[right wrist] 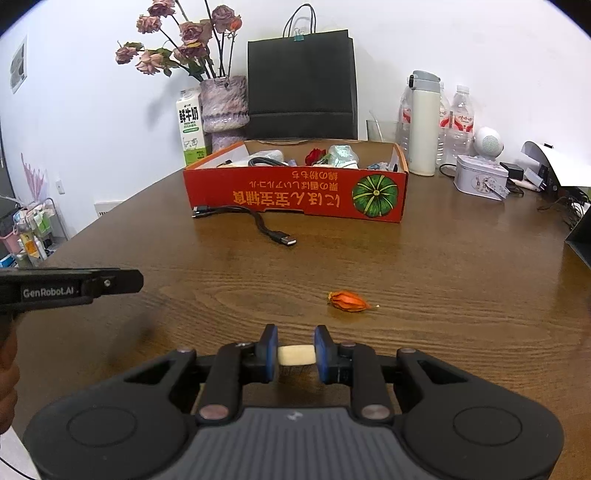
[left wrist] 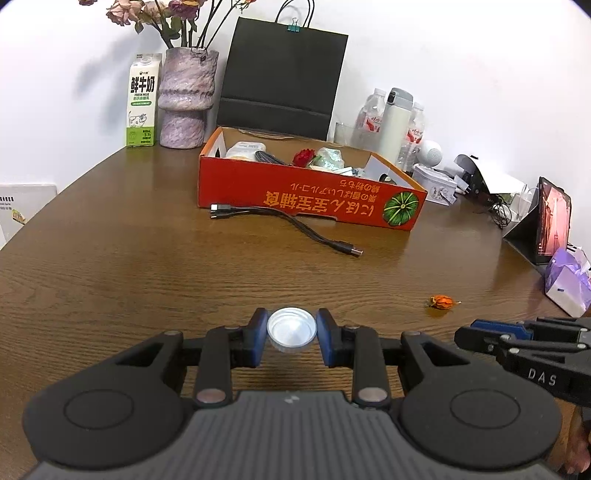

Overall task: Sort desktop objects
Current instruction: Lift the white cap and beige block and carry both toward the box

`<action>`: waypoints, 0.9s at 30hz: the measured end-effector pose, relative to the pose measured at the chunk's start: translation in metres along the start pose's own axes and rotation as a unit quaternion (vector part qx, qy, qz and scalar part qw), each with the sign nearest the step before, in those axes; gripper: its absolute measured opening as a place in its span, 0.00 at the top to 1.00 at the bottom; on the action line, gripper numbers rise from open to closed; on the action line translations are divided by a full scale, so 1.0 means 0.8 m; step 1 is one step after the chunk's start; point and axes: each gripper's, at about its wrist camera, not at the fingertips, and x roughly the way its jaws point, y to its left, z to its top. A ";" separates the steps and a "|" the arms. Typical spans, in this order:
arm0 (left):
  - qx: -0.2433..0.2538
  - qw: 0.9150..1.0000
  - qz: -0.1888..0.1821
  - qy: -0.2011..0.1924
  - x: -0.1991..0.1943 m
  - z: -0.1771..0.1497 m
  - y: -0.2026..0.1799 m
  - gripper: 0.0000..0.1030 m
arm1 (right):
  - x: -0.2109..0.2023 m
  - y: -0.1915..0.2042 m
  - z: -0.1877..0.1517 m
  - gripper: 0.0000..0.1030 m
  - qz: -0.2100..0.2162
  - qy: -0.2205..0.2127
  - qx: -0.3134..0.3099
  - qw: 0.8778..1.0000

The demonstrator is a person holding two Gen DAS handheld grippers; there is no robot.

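Fingers of my left gripper pinch a clear round lid above the table; my right gripper clamps a small cream block; an orange dried flower lies just ahead, a black cable before the red box.

Hidden and cut-off parts on the desk

The cap hides its lower rim between the left gripper pads; the cream block shows only its middle strip in the right gripper. The box wall screens most of its contents. The flowers and tissue pack are cropped at the edge, and the box print is too small to read.
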 end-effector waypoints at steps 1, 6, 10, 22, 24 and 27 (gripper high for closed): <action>0.002 1.000 0.001 0.002 0.001 -0.001 0.001 0.72 | 0.001 0.000 0.001 0.80 0.000 0.000 0.000 1.000; 0.003 1.000 0.007 0.007 0.005 -0.001 0.001 0.72 | 0.005 -0.002 0.002 0.80 0.005 -0.001 0.001 1.000; 0.007 1.000 0.005 0.003 0.006 0.002 -0.006 0.72 | 0.006 -0.004 0.002 0.80 0.008 -0.003 0.004 1.000; 0.012 1.000 0.003 -0.014 -0.001 0.011 -0.011 0.72 | -0.001 -0.010 -0.002 0.80 0.001 -0.008 0.012 1.000; 0.009 1.000 0.003 -0.023 -0.003 0.019 -0.008 0.72 | -0.002 -0.011 0.000 0.80 -0.008 -0.008 0.010 1.000; 0.010 0.999 0.010 -0.037 0.002 0.036 -0.002 0.72 | -0.005 -0.020 0.010 0.84 -0.006 -0.017 0.019 1.000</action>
